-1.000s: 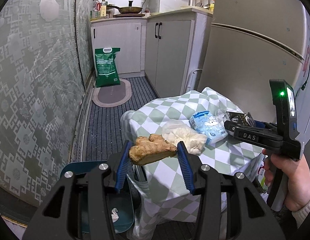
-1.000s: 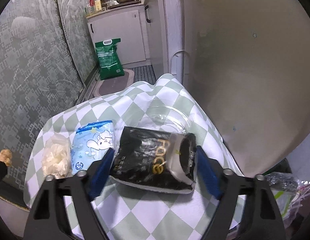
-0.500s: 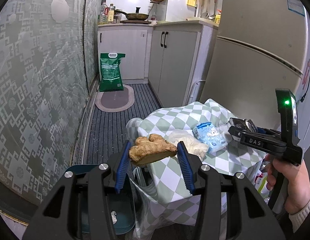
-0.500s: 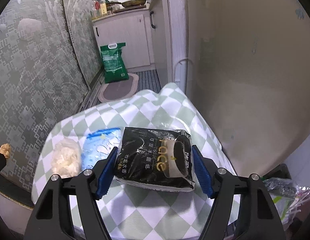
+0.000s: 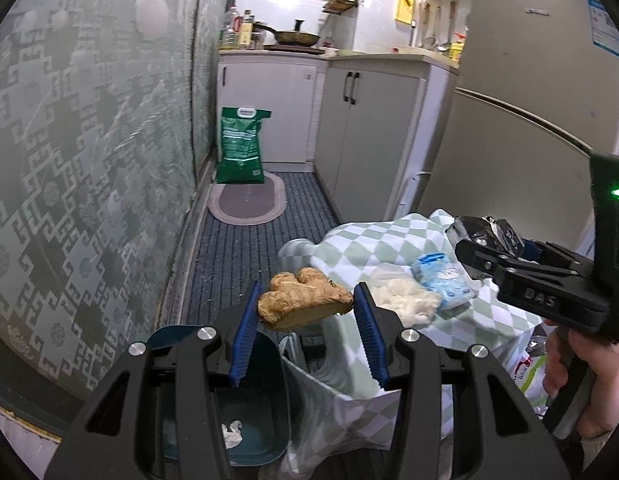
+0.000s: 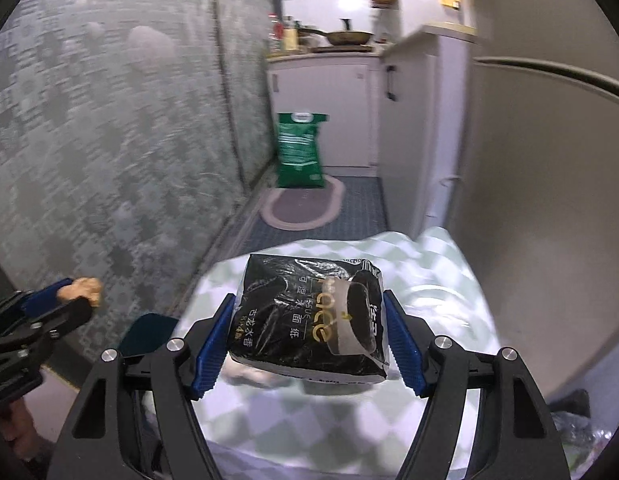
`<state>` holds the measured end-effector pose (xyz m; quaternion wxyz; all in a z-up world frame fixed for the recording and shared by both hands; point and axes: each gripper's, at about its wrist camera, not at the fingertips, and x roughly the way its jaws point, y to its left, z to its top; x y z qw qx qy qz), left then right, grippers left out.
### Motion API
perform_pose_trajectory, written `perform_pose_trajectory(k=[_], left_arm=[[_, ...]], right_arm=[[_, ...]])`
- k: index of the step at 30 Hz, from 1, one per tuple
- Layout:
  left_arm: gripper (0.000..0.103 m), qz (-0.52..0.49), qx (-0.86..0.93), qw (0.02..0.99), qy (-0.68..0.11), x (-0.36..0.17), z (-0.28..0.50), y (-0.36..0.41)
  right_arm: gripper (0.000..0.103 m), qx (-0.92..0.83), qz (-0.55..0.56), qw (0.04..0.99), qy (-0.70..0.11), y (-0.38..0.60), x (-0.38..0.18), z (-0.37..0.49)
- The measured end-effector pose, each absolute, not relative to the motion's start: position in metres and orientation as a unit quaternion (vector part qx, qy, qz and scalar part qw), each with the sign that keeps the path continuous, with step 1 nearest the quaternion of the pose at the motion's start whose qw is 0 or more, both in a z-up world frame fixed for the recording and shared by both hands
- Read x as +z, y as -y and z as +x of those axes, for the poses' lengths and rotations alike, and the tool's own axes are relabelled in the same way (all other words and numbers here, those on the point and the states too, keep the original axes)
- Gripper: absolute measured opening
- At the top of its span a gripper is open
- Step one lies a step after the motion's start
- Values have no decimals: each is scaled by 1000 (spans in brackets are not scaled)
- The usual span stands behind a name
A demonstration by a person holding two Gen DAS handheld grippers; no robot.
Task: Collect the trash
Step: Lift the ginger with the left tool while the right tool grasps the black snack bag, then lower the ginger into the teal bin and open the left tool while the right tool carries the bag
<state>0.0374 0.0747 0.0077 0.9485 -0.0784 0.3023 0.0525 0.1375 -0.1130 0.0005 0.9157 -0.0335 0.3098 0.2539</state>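
Your left gripper (image 5: 305, 312) clamps a knobbly tan ginger root (image 5: 303, 300); your right gripper (image 6: 309, 340) grips a black plastic tissue pack (image 6: 309, 320).

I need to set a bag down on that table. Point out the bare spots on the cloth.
The checked tablecloth is bare along its far edge, beyond the white wad and blue packet. Its near strip, below those two, is also free. The middle is crowded: wad and packet lie side by side, and the right gripper holds the black tissue pack above it.
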Motion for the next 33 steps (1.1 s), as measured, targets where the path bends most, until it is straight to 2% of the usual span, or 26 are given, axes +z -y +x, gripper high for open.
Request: perform_pose_trajectory(k=[19,33], left_arm=[[50,-132,129,920,-345,-23,22,-148],[50,-151,161,885,-409,-65,23,-188]], right_arm=[[72,358,-51,879,-311,36,5,111],[72,414,-97,840,-338,-18,-11,97]])
